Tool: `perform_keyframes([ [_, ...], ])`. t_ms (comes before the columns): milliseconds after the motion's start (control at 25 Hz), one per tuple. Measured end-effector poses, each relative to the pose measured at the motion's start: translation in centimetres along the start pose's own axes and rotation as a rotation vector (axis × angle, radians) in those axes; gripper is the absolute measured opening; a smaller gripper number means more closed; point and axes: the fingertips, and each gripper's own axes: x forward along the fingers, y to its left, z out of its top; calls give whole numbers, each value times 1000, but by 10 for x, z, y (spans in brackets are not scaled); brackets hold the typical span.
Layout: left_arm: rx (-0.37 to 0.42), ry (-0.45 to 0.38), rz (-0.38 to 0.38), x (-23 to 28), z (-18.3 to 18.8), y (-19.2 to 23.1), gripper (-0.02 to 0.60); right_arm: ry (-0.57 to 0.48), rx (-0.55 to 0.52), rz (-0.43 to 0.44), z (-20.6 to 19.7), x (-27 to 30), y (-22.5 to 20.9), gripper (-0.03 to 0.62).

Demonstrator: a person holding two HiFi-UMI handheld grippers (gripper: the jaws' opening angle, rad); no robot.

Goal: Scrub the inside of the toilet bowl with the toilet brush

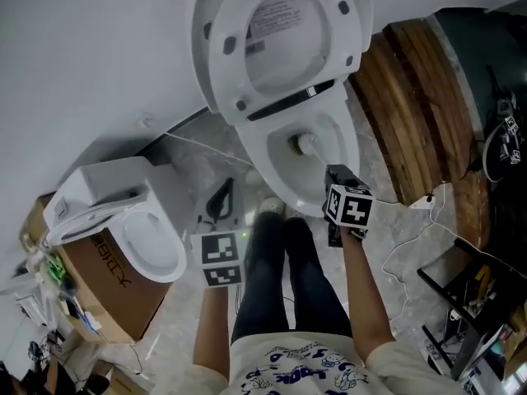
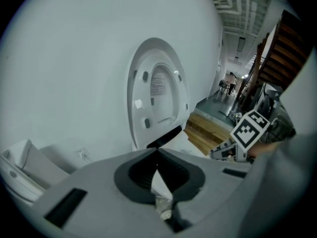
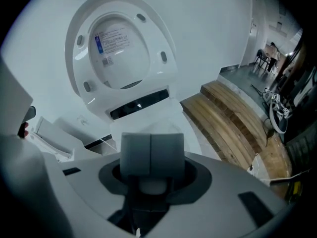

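The white toilet stands ahead with its lid (image 1: 280, 31) and seat raised; the lid also shows in the left gripper view (image 2: 158, 98) and the right gripper view (image 3: 119, 48). The bowl (image 1: 284, 167) is open below it. A white toilet brush head (image 1: 306, 144) sits down inside the bowl. My right gripper (image 1: 333, 175) hangs over the bowl's near right rim, shut on the brush handle (image 3: 153, 186), which shows pale below the closed pads. My left gripper (image 1: 222, 194) is held left of the bowl, above the floor, shut with nothing in it.
A second white toilet (image 1: 136, 229) rests on a cardboard box (image 1: 107, 290) at the left. Wooden steps (image 1: 412, 105) rise right of the bowl. White cables (image 1: 412, 245) trail over the marble floor, and a dark frame (image 1: 461, 303) stands at the lower right. My legs are right before the bowl.
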Motion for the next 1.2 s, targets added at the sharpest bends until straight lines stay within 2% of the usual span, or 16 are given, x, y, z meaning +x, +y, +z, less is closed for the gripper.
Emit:
perform_keyframes([
  [600,8,48,-25,47,-32,-3,2,36,6,-21,14,89,2,169],
  [760,6,65,-23,52,-44,-1,2,37,49,-24,18,108,2,169],
  [1000,-19,91,-20,51,-61,1,2,49,211,-26,23,126,1,169],
  [1200,-14,101,-22,54,-68,1,2,74,163,-8,19,136,11,169],
])
